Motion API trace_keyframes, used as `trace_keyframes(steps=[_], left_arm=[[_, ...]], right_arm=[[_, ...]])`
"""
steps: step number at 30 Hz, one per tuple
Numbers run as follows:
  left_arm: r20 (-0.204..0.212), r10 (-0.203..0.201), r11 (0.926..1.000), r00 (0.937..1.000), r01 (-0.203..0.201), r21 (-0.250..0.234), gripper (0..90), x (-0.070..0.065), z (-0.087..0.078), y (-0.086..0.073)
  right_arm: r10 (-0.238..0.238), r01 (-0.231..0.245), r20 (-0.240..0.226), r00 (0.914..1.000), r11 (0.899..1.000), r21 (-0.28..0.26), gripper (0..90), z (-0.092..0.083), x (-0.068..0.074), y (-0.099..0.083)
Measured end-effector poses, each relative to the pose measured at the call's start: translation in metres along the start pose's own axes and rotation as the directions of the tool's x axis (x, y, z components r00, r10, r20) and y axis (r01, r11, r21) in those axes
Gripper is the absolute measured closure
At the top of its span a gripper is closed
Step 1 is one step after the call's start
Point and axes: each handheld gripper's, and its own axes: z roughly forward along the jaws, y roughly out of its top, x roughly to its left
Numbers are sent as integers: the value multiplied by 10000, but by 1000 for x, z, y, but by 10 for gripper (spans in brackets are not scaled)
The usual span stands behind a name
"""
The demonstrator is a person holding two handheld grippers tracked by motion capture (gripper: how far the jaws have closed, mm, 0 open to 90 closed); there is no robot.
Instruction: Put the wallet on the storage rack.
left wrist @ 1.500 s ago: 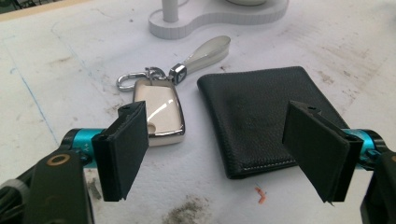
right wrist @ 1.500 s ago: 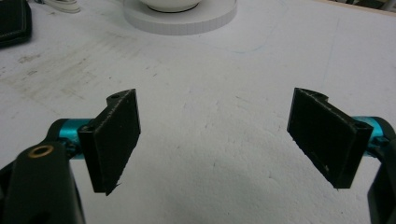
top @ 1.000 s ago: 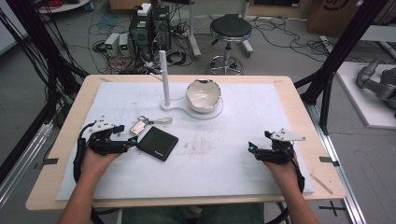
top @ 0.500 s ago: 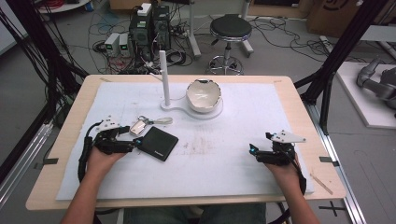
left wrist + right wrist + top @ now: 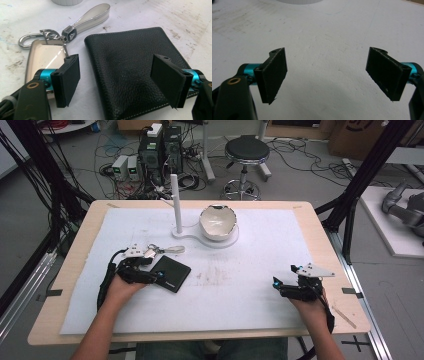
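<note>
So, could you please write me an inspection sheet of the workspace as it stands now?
Surface: wooden table under a white mat, scuffed and stained near the middle.
Job's things: black wallet flat on the mat; key fob with carabiner and strap just beside it.
Clutter: white stand with upright post, white bowl on its base.
Grippers: left gripper open, its fingers over the wallet's near part; right gripper open above bare mat.
Cables: a black cable trails from the left gripper.
Surroundings: stool, computer boxes and loose floor wiring behind the table.
</note>
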Motion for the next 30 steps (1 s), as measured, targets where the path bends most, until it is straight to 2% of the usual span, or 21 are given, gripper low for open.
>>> trace_keyframes(steps=[8, 9, 11, 19, 21, 22, 23, 24, 26, 27, 28, 29, 30], left_arm=[[101, -68, 9993, 9999, 64, 382, 263, 1, 7, -2], [294, -267, 9988, 9992, 254, 420, 283, 3, 7, -3], [515, -292, 9988, 9982, 271, 405, 331, 4, 7, -4], [635, -502, 9980, 9967, 476, 417, 403, 4, 6, -4], [580, -581, 9976, 9966, 557, 414, 480, 4, 5, -3], [543, -563, 9976, 9969, 541, 423, 520, 4, 5, -3], [459, -520, 9979, 9976, 501, 421, 520, 4, 4, -2], [274, -408, 9983, 9988, 396, 431, 600, 3, 3, -1], [216, -293, 9987, 9993, 284, 411, 650, 3, 2, 0], [-64, 131, 9990, 9999, -128, 436, 692, 0, 1, 1], [-64, 131, 9990, 9999, -128, 436, 710, 0, 1, 1], [-249, 485, 9975, 9985, -472, 532, 731, -3, 0, 4], [-249, 485, 9975, 9985, -472, 532, 738, -3, 0, 4]], right_arm=[[42, -42, 82, 10000, 10000, 34, 174, -4, -2, -3], [23, -23, 83, 10000, 10000, 33, 174, -4, -1, -3], [13, -13, 56, 10000, 10000, 13, 174, -4, -1, -2], [-106, 106, -13, 9999, 9999, 94, 174, -1, 2, -1], [-185, 186, -13, 9998, 9998, 100, 174, 0, 4, -1], [-219, 219, -39, 9998, 9997, 87, 174, 0, 4, 0], [-219, 219, -39, 9998, 9997, 87, 174, 0, 4, 0], [-310, 310, -47, 9995, 9995, 80, 174, 0, 5, 0], [-311, 312, -35, 9995, 9995, 76, 174, 0, 5, 0], [-315, 316, -56, 9995, 9995, 87, 174, 0, 5, 0], [-327, 328, -49, 9995, 9994, 86, 174, 0, 5, 0], [-346, 346, -54, 9994, 9994, 75, 174, 0, 5, 0], [-346, 346, -54, 9994, 9994, 75, 174, 0, 5, 0]])
